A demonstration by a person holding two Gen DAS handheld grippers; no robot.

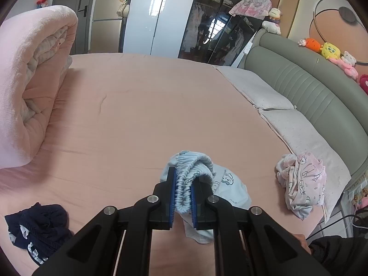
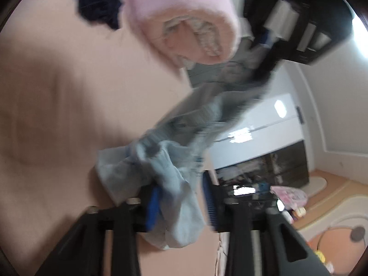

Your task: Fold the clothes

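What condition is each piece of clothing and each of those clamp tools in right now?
Left gripper: shut on the light blue garment's elastic waistband.
Right gripper: blurred; cloth lies between its fingers, grip unclear.
Light blue garment: bunched, unfolded, lifted at the waistband.
Navy garment: crumpled on the bed.
Pink printed garment: crumpled near the bed's edge.
Pink quilt: rolled up.

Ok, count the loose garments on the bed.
3. The light blue elastic-waist pants are gripped in the left tongs, a crumpled navy garment lies at near left, and a pink printed garment at right. Others may be hidden.
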